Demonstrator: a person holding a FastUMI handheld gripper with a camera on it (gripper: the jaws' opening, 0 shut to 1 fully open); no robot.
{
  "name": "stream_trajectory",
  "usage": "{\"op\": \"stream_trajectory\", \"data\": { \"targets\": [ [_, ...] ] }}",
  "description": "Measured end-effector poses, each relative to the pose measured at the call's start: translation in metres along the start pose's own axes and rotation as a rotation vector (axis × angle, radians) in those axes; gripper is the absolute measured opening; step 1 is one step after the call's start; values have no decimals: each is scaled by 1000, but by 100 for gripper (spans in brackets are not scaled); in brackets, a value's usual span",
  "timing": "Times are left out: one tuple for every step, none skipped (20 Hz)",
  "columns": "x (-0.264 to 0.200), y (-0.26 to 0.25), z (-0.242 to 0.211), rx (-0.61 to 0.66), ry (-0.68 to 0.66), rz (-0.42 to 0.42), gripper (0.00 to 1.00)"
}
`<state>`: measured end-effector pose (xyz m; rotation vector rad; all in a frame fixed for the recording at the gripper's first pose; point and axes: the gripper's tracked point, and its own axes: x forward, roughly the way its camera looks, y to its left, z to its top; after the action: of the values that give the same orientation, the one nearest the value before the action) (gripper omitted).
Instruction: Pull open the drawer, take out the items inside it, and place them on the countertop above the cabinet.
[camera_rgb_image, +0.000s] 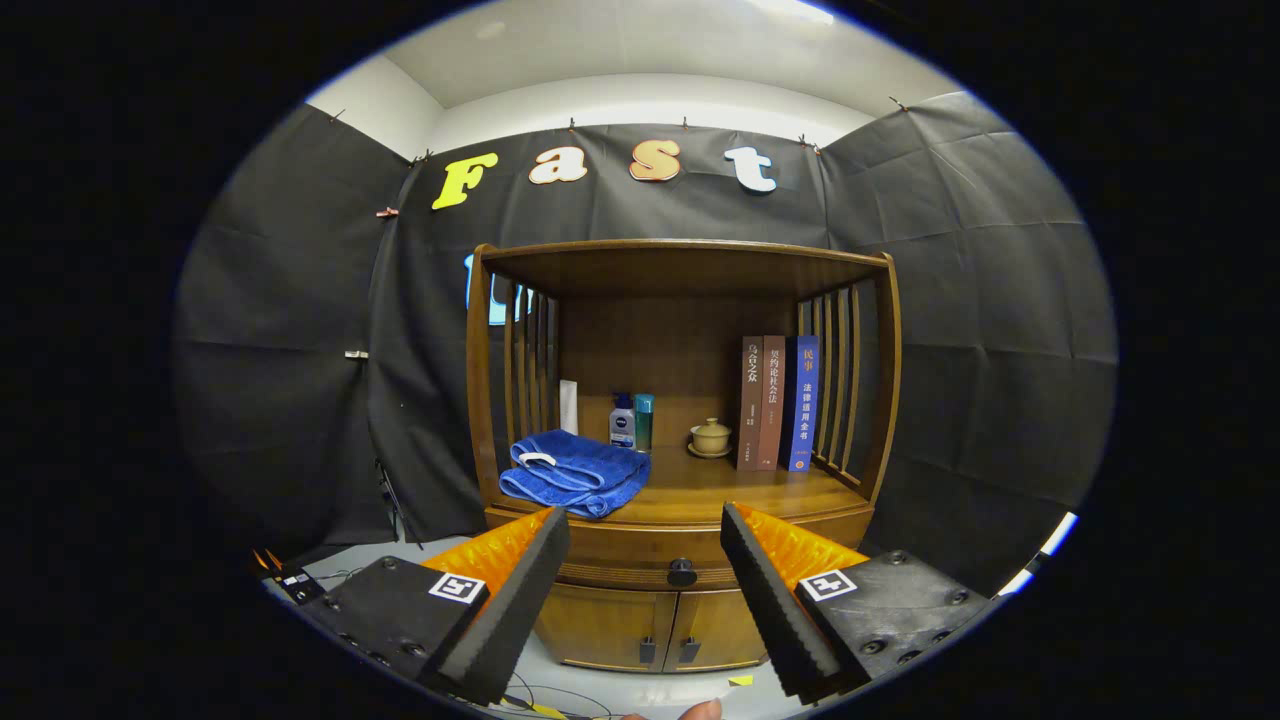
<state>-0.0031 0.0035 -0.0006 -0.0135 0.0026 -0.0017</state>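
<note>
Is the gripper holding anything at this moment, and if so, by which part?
Nothing is held. The gripper is open, its fingers spread wide with only air between them; the drawer knob sits beyond them, untouched, and the drawer looks closed.

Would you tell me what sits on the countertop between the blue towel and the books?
In the gripper view, two small bottles and a lidded cup stand between the blue towel and the books.

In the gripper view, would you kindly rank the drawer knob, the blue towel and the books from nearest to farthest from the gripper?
The open gripper has nothing between its fingers.
1. Drawer knob: between the fingertips, just beyond them.
2. Blue towel: at the countertop's front, left.
3. Books: upright at the back, right.
</note>
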Motion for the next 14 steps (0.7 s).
{"op": "stream_trajectory", "data": {
  "targets": [
    [0, 1, 1, -2, -2, 4, 98],
    [-1, 3, 1, -1, -2, 11, 98],
    [-1, 2, 0, 1, -1, 10, 98],
    [0, 1, -1, 3, 0, 8, 98],
    [1, 0, -3, 5, 2, 6, 98],
    [1, 0, -4, 7, 3, 4, 98],
    [2, -1, -5, 9, 5, 4, 98],
    [1, 0, -6, 10, 6, 4, 98],
    [1, 0, -6, 11, 4, 4, 98],
    [1, 0, -5, 10, 3, 5, 98],
    [2, 0, -5, 8, 0, 6, 98],
    [2, 0, -3, 7, -2, 6, 98],
    [1, 0, -3, 7, -7, 7, 98],
    [2, -1, -1, 8, -13, 6, 98]
  ]
}}
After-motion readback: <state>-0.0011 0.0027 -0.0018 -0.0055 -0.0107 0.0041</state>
